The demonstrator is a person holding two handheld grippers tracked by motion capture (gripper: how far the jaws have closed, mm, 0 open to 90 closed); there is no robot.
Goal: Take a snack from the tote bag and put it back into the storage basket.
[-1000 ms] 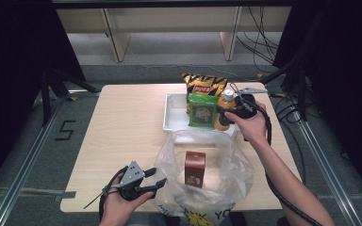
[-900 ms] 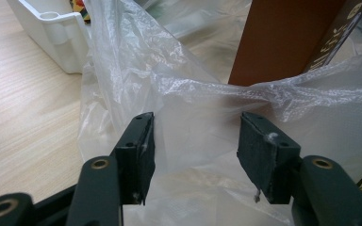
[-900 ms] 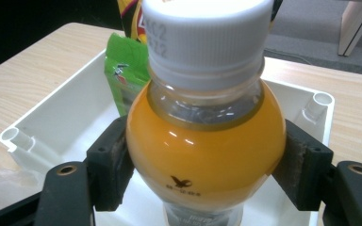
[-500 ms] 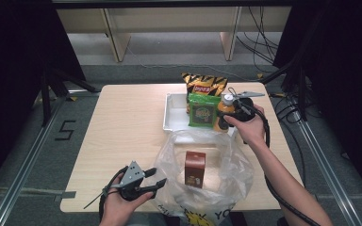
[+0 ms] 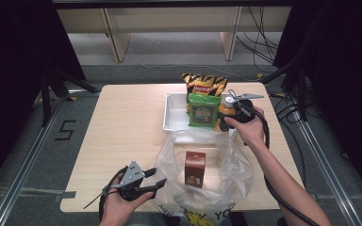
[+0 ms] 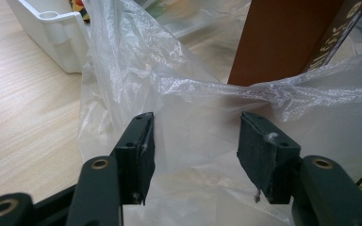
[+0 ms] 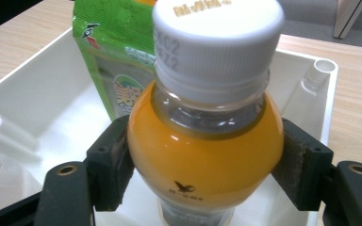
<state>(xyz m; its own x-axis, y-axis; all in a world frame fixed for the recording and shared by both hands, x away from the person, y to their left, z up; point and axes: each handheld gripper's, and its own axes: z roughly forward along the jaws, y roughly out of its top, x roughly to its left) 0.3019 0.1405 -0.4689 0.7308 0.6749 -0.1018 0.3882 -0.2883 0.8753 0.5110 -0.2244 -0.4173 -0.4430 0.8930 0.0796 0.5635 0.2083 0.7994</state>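
Note:
My right gripper (image 5: 227, 117) (image 7: 207, 160) is shut on an orange juice bottle (image 5: 225, 112) (image 7: 206, 141) with a white cap, its pads pressing on the bottle's shoulders. The bottle stands upright at the right side of the white tray (image 5: 172, 115) (image 7: 37, 89). A green snack packet (image 5: 203, 111) (image 7: 118, 61) stands in the tray just left of it. A clear plastic bag (image 5: 226, 169) (image 6: 122, 70) lies open at the near edge, with a brown carton (image 5: 194, 168) (image 6: 283, 42) upright inside. My left gripper (image 5: 156, 178) (image 6: 195, 141) is open at the bag's left rim, with thin film between its jaws.
A black-and-orange chips bag (image 5: 202, 84) stands behind the tray. Bare wooden tabletop (image 5: 122, 127) stretches to the left of the tray and bag. The table's right edge runs close to my right hand, and metal rails flank the table on the floor.
My right gripper with the bottle has edged slightly toward the near side. The left gripper and the bag have kept still.

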